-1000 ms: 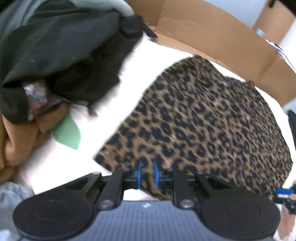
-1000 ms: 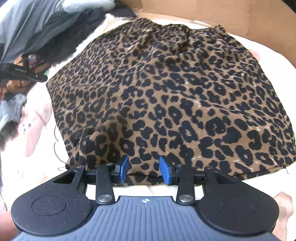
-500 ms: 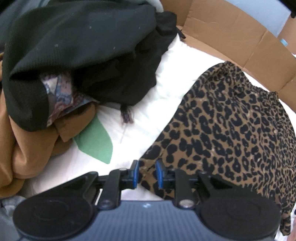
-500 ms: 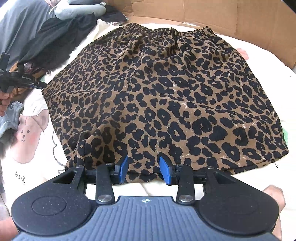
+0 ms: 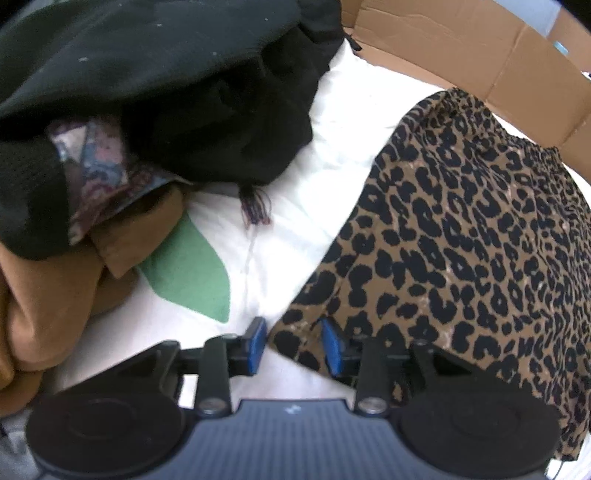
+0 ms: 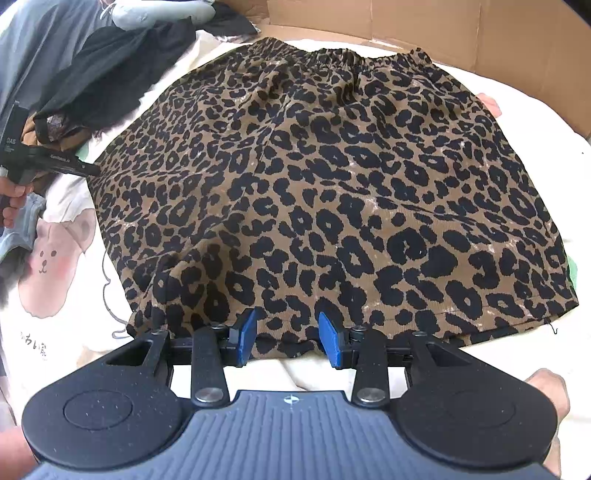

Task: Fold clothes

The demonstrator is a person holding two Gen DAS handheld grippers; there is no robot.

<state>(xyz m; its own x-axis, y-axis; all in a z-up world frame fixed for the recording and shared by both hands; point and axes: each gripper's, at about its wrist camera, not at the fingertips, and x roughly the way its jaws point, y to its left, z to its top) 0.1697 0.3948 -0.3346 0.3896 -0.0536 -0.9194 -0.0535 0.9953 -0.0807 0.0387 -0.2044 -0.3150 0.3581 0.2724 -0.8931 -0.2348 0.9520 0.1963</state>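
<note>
A leopard-print skirt [image 6: 332, 192] lies spread flat on the white sheet [image 6: 55, 332], with its elastic waistband at the far side. In the left wrist view the skirt [image 5: 461, 240] fills the right side. Its near left corner lies between the blue pads of my left gripper [image 5: 294, 345]. Those jaws are opening, and the left pad stands clear of the cloth. My right gripper [image 6: 287, 339] is open over the near hem, which lies flat between its pads. The left gripper [image 6: 74, 168] also shows at the skirt's left edge in the right wrist view.
A pile of clothes sits left of the skirt: a black garment [image 5: 166, 74], a tan one [image 5: 48, 295] and a grey one [image 6: 48, 48]. A cardboard wall [image 6: 406, 26] runs along the far side. The sheet carries a bear print [image 6: 51, 262] and a green patch [image 5: 188, 273].
My left gripper sank toward the sheet with the skirt's left corner, and its nearly shut jaws spread apart. The skirt settled flatter. The right gripper stayed put.
</note>
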